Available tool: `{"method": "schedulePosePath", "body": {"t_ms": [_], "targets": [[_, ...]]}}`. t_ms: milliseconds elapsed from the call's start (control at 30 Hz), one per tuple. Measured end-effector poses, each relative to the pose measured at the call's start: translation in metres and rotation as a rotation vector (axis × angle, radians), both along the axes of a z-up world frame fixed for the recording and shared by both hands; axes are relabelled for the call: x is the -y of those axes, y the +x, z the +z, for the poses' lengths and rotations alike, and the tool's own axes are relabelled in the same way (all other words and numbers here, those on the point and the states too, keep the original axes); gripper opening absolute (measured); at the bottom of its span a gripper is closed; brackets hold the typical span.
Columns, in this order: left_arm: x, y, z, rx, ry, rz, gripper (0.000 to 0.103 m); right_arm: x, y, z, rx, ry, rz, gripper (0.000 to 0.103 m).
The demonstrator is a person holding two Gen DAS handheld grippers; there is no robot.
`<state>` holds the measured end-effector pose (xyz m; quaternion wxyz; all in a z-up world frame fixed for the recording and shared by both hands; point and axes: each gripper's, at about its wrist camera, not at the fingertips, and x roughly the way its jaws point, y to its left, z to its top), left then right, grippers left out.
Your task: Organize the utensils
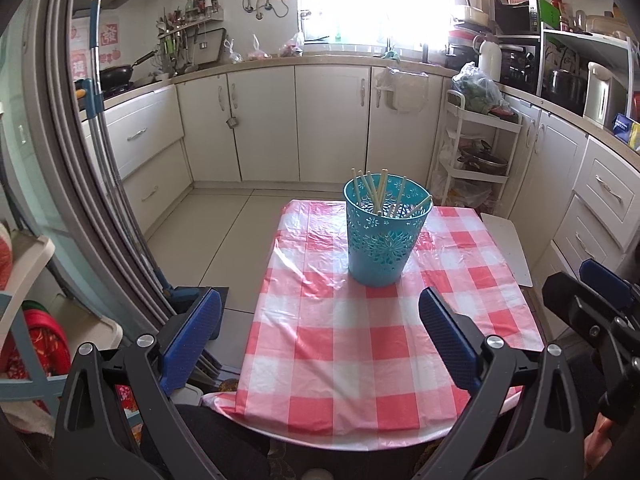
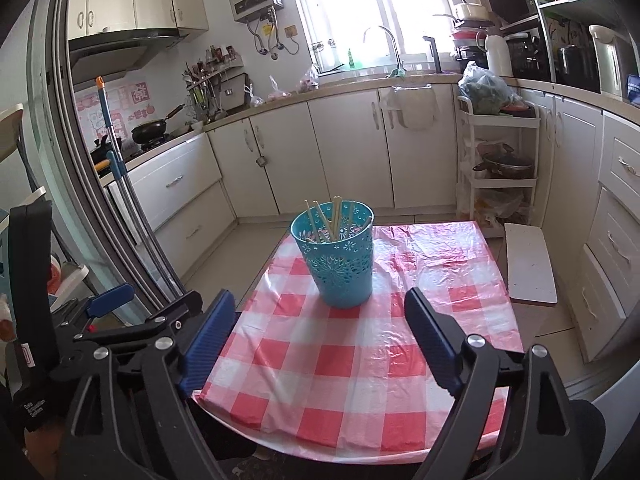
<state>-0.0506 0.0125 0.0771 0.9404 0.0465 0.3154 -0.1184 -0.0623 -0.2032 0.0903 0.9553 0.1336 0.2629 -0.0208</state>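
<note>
A teal perforated basket (image 1: pixel 380 236) (image 2: pixel 340 264) stands upright on the red-and-white checked tablecloth (image 1: pixel 360 360) (image 2: pixel 360 368), towards the table's far side. Several pale chopsticks (image 1: pixel 378 192) (image 2: pixel 334 216) lean inside it, their ends sticking above the rim. My left gripper (image 1: pixel 320 320) hangs open above the near part of the table, nothing between its blue pads. My right gripper (image 2: pixel 320 320) is also open and empty, held back from the basket. In the left wrist view the right gripper (image 1: pixel 596 300) shows at the right edge; in the right wrist view the left gripper (image 2: pixel 120 312) shows at the left.
A sliding door frame (image 1: pixel 80 160) and a mop handle (image 1: pixel 96 80) stand to the left of the table. A white board (image 2: pixel 528 264) lies on the floor at the right, beside a white trolley (image 2: pixel 500 152). Kitchen cabinets (image 1: pixel 280 120) line the far wall.
</note>
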Motion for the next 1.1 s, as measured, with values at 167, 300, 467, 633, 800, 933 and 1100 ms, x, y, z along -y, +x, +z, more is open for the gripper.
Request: {"method": "schedulePosePath", "body": {"t_ms": [167, 300, 467, 633, 800, 933, 1100], "targets": [[-0.012, -0.021, 0.007, 0.009, 0.003, 0.012, 0.095, -0.009, -0.021, 0.006, 0.014, -0.006, 0.003, 0.088], [-0.018, -0.036, 0.010, 0.014, 0.017, 0.016, 0.095, -0.013, -0.036, 0.006, 0.018, -0.014, -0.005, 0.089], [-0.025, -0.053, 0.016, 0.029, 0.022, 0.020, 0.095, -0.017, -0.052, 0.008, 0.020, -0.013, -0.016, 0.090], [-0.030, -0.069, 0.023, 0.048, 0.020, 0.024, 0.095, -0.025, -0.068, 0.010, 0.023, -0.027, -0.021, 0.093], [-0.037, -0.085, 0.028, 0.063, 0.017, 0.028, 0.095, -0.032, -0.082, 0.012, 0.022, -0.032, -0.018, 0.095], [-0.044, -0.098, 0.033, 0.076, 0.009, 0.039, 0.095, -0.040, -0.089, 0.013, 0.016, -0.054, -0.020, 0.095], [-0.052, -0.105, 0.032, 0.072, 0.000, 0.045, 0.095, -0.046, -0.097, 0.018, 0.021, -0.075, -0.032, 0.095]]}}
